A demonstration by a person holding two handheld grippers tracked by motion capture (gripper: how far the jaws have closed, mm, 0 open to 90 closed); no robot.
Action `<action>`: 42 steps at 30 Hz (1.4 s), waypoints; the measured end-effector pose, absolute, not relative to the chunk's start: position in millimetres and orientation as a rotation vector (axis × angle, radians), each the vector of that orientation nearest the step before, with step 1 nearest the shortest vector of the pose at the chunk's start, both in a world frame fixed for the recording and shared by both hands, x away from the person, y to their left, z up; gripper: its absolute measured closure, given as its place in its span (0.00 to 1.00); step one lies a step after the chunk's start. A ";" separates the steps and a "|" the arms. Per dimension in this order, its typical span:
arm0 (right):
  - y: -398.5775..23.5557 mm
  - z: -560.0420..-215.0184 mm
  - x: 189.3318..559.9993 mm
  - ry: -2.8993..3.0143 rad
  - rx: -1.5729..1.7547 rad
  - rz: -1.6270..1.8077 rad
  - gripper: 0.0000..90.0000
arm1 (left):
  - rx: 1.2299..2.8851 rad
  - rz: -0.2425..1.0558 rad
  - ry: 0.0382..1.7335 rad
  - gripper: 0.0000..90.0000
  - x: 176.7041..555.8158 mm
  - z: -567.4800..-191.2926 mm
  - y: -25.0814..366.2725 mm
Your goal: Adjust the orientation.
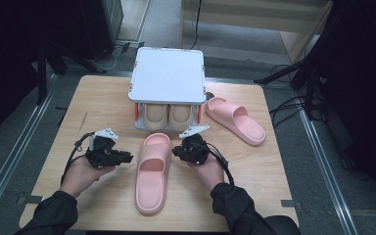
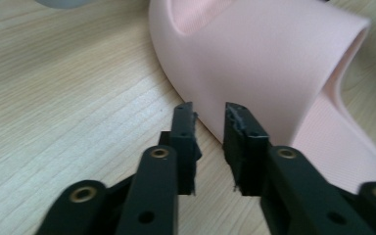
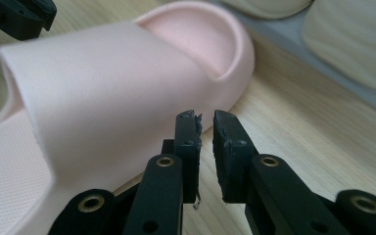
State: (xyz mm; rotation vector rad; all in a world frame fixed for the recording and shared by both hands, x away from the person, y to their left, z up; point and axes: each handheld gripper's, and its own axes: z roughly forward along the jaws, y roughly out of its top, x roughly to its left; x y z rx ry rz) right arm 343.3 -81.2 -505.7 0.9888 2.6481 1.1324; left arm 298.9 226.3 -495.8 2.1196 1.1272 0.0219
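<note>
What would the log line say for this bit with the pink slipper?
left gripper: open, beside near slipper | right gripper: open, other side | slipper: flat on table, ungripped

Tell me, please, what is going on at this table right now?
A person holds a gripper in each hand on either side of a pink slipper lying in the middle of the wooden table. The left gripper and the right gripper both point at the slipper's strap with a narrow gap between their jaws, and neither holds anything. A second pink slipper lies to the right, beside a white rack with a beige pair tucked under its top shelf.
</note>
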 end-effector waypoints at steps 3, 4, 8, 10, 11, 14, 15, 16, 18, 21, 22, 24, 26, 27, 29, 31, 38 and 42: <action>-88.8 -499.1 343.4 2.626 1.003 1.170 0.87 | 2.112 0.024 1.125 0.72 299.4 -491.6 232.2; -91.8 -497.0 343.4 2.620 1.005 1.178 0.87 | 2.112 0.022 1.119 0.71 299.8 -490.4 233.8; -105.6 -489.8 341.8 2.589 1.045 1.170 0.86 | 2.099 0.015 1.109 0.64 303.2 -487.5 237.4; -114.4 -489.0 342.1 2.581 1.074 1.190 0.86 | 2.098 0.018 1.101 0.62 306.5 -487.3 240.1; -117.9 -488.3 342.2 2.576 1.089 1.188 0.86 | 2.094 0.017 1.112 0.61 308.0 -487.3 241.3; -127.4 -484.4 343.0 2.554 1.103 1.219 0.84 | 2.088 0.018 1.123 0.57 311.9 -487.1 243.9; -130.3 -483.2 343.1 2.549 1.100 1.219 0.84 | 2.088 0.025 1.125 0.57 312.4 -486.5 244.3; -133.1 -481.7 343.0 2.544 1.106 1.218 0.84 | 2.091 0.029 1.118 0.56 313.5 -486.0 244.9; -139.8 -478.4 343.6 2.530 1.105 1.231 0.84 | 2.092 0.030 1.117 0.54 315.4 -485.6 245.5; -151.2 -473.3 345.0 2.506 1.116 1.234 0.82 | 2.101 0.030 1.121 0.52 318.1 -485.9 246.6; -155.3 -472.0 345.7 2.502 1.115 1.230 0.81 | 2.103 0.035 1.123 0.52 318.7 -485.8 246.6; -163.7 -470.4 346.5 2.506 1.119 1.234 0.78 | 2.092 0.020 1.124 0.50 319.5 -485.0 245.3; -171.5 -468.5 345.5 2.506 1.103 1.218 0.78 | 2.095 0.013 1.109 0.49 319.3 -484.2 243.9; -174.6 -467.6 345.3 2.503 1.101 1.213 0.78 | 2.096 0.014 1.094 0.48 318.3 -483.5 242.0; -184.5 -464.9 346.4 2.488 1.114 1.214 0.78 | 2.103 0.015 1.084 0.47 317.7 -482.8 239.7; -193.8 -463.6 349.0 2.470 1.124 1.211 0.78 | 2.108 0.010 1.076 0.46 317.6 -482.5 238.3; -219.9 -465.6 363.7 2.445 1.180 1.173 0.76 | 2.119 0.012 1.081 0.45 317.6 -483.1 236.5; -235.0 -469.9 375.9 2.431 1.218 1.146 0.73 | 2.119 0.013 1.086 0.45 317.3 -483.8 236.5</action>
